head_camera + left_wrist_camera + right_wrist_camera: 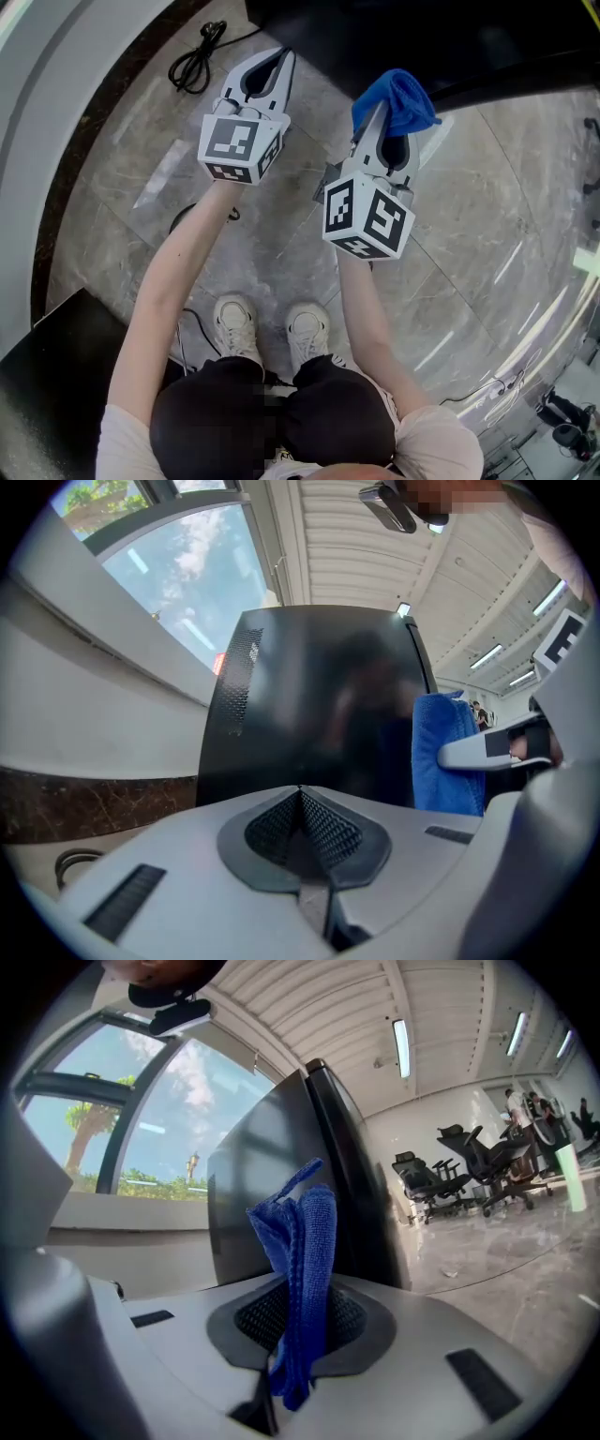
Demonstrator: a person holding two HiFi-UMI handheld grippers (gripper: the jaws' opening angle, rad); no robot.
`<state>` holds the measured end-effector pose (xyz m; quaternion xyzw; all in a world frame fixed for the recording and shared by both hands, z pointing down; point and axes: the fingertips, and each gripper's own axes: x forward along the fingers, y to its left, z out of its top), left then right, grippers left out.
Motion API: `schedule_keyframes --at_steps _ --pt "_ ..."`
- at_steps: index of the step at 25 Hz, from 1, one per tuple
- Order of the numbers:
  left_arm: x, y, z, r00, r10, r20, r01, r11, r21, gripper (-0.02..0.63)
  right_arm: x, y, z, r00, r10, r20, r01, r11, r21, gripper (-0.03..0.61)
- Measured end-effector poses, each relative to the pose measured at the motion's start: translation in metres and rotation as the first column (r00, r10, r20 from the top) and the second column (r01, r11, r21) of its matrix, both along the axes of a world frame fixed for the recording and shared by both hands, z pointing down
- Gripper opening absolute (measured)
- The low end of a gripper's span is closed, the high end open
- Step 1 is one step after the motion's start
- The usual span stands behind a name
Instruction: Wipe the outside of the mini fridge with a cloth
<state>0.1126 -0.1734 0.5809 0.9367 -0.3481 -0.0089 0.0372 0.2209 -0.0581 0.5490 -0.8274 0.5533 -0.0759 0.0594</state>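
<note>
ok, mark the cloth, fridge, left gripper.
blue cloth [307, 1241], right gripper view, fold above the jaws.
mini fridge [309, 696], left gripper view, glossy black face.
left gripper [278, 58], head view, at its closed tips.

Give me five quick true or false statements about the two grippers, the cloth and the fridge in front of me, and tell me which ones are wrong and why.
1. The right gripper is shut on the cloth. True.
2. The left gripper holds a sponge. False: its jaws are together with nothing between them.
3. The mini fridge ahead of both grippers is black. True.
4. The cloth is yellow. False: it is blue.
5. A black cable lies coiled on the floor to the left of the left gripper. True.
</note>
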Motion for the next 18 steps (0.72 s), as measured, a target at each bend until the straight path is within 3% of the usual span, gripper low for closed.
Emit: schedule_keyframes --at_steps 4,9,18 --pt "-0.018 -0.014 0.017 1.000 -0.023 -0.004 0.023 0.999 -0.023 0.005 -0.036 -0.038 0.030 0.992 -0.117 0.041 0.119 0.993 -0.029 0.072" --pt "-0.052 -0.046 0.038 0.995 -0.101 0.015 0.101 0.995 -0.025 0.005 -0.075 -0.102 0.056 0.975 -0.220 -0.033 0.218 0.974 -0.057 0.072" --pt "-0.101 -0.103 0.051 0.981 -0.189 0.043 0.189 0.982 0.005 0.005 -0.108 -0.206 0.088 0.971 -0.233 0.047 0.236 0.971 -0.050 0.072"
